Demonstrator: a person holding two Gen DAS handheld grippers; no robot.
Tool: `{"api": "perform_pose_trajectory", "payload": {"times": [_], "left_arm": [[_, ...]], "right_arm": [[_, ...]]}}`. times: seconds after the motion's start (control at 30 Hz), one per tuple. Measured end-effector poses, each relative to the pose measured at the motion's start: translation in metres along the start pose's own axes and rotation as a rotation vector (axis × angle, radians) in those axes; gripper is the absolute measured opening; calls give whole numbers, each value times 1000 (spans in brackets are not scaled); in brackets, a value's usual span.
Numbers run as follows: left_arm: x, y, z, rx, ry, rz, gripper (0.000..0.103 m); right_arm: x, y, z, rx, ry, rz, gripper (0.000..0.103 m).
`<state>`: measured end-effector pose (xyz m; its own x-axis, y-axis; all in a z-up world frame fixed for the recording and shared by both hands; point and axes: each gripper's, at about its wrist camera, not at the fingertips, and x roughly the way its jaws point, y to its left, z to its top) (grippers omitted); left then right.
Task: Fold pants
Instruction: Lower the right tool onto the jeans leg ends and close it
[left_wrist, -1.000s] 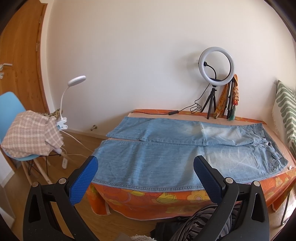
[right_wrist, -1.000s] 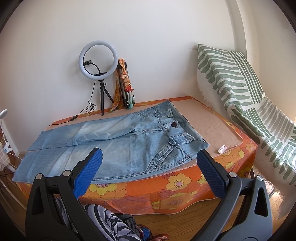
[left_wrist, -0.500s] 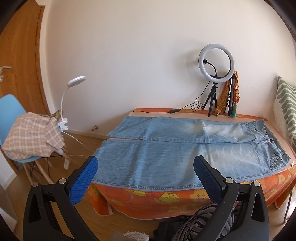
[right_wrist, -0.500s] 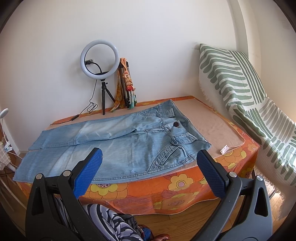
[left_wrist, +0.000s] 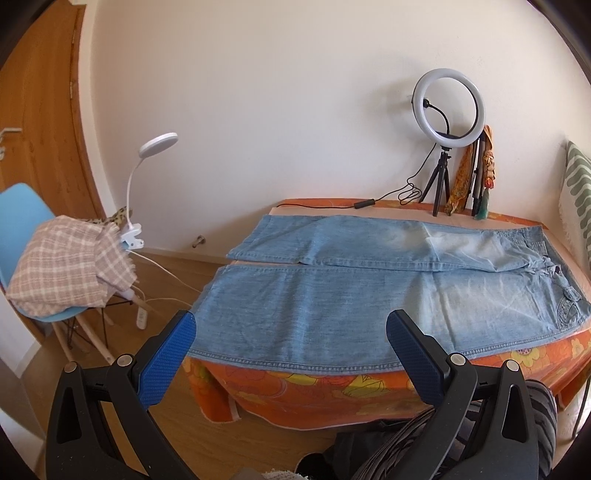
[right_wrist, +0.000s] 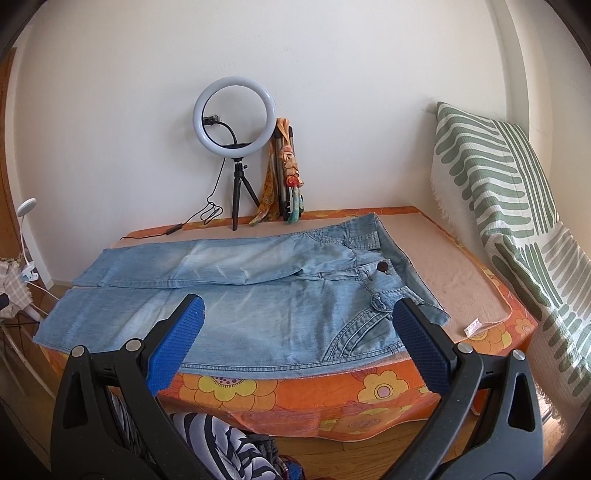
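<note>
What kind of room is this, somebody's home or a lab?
Most likely a room in someone's home, set up for filming. Light blue jeans lie spread on a table with a flowered orange cloth, a ring light stands at the wall, and a wooden door and a blue chair are nearby.

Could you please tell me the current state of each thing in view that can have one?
Jeans: spread flat, unfolded, on the table.
Left gripper: open, holding nothing.
Right gripper: open, holding nothing.
Ring light: upright on its tripod; lit or not, cannot tell.
Clip lamp: clipped on by the blue chair.
Checked cloth: draped over that chair.
</note>
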<state>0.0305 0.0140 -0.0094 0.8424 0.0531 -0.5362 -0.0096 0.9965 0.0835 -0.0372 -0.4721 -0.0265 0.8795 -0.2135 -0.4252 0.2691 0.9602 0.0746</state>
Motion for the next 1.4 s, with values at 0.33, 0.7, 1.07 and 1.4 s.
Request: {"api": "perform_pose_trajectory", "payload": {"times": [0.33, 0.7, 1.07, 1.4], "left_arm": [[56, 27, 11, -47, 98, 8, 103], [140, 48, 38, -92, 205, -29, 102], [215, 42, 82, -18, 230, 19, 101], [310, 34, 101, -42, 318, -11, 87]], "right_arm": [[78, 4, 41, -19, 68, 166, 103], [184, 42, 99, -201, 73, 238, 103], [309, 86, 141, -261, 186, 341, 103], [423, 138, 130, -334, 359, 415, 103]]}}
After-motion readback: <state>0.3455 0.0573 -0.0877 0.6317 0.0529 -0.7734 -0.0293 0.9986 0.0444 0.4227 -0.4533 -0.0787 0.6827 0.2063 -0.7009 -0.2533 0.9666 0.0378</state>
